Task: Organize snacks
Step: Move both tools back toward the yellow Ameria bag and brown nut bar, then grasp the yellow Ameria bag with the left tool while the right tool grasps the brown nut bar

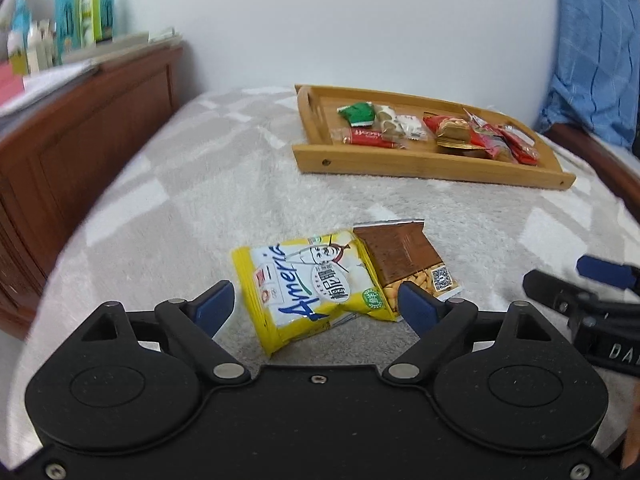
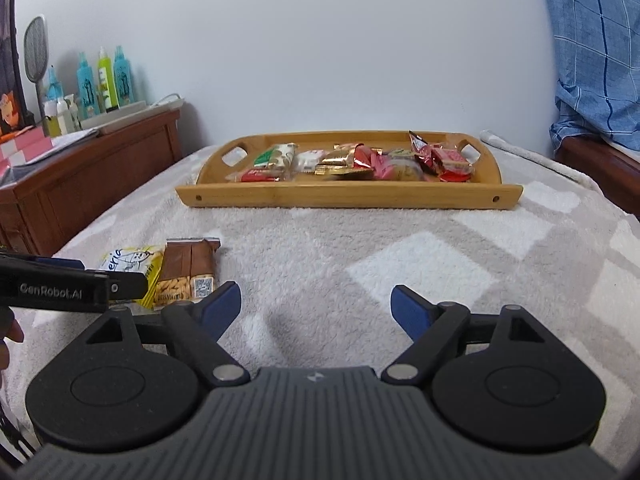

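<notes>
Left gripper (image 1: 316, 304) was spread wide, gripping nothing; yellow snack packet (image 1: 308, 286) lay between its fingertips on the blanket (image 1: 200, 208), pads not touching it. Brown packet (image 1: 404, 258) sat against the yellow one's right side, partly overlapped. Right gripper (image 2: 316, 306) was also released, over bare blanket, both packets off to its left. Wooden tray (image 2: 348, 197) sat well beyond, holding assorted wrapped snacks (image 2: 360, 160). Wooden cabinet (image 2: 80, 184) with bottles stood left.
</notes>
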`<state>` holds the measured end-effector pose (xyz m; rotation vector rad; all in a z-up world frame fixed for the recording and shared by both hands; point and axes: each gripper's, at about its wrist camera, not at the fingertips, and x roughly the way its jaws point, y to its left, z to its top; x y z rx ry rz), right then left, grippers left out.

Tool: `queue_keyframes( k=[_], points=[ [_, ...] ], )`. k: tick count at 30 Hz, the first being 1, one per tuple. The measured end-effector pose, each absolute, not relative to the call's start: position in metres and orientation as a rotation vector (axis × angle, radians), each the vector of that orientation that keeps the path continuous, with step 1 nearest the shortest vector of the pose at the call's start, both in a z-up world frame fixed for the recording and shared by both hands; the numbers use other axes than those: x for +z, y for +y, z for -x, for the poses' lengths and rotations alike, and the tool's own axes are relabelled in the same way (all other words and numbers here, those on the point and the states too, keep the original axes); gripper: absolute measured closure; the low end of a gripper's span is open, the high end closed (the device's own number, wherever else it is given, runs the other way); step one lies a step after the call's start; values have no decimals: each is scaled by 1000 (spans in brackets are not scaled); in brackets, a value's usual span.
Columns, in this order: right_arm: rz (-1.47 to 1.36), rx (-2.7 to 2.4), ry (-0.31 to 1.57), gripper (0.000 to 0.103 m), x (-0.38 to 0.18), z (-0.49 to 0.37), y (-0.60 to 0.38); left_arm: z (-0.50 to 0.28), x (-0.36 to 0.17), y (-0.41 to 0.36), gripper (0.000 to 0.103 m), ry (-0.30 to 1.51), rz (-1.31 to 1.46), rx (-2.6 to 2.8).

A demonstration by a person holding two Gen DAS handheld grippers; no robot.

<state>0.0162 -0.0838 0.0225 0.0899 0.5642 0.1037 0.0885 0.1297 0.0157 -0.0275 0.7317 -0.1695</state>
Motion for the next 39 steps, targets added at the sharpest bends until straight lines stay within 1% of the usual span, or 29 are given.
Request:
queue_keyframes(
  k=[4, 8, 9, 10, 11, 13, 16, 25, 39],
  points=[
    [-77, 103, 578, 13, 21, -17, -74, -97, 7, 133, 15, 767, 68, -185],
    [-60, 116, 583, 13, 20, -17, -63, -98, 3, 128, 18, 740, 32, -183],
    [-57, 121, 585, 13, 20, -17, -60, -98, 3, 127, 22, 736, 32, -182],
    [-53, 125, 586, 13, 20, -17, -57, -98, 4, 127, 28, 731, 35, -179],
    [-50, 128, 587, 13, 19, -17, -55, -98, 4, 128, 31, 729, 41, -173],
    [-44, 136, 590, 12, 18, -17, -49, -98, 6, 128, 43, 728, 47, -154],
    [-42, 143, 598, 12, 16, -19, -42, -99, 8, 127, 46, 726, 33, -139],
    [-54, 174, 605, 12, 13, -28, -24, -98, 19, 131, 49, 680, 41, -141],
    [-58, 210, 579, 12, 10, -52, 7, -103, 30, 148, 49, 652, 112, -102]
  ],
)
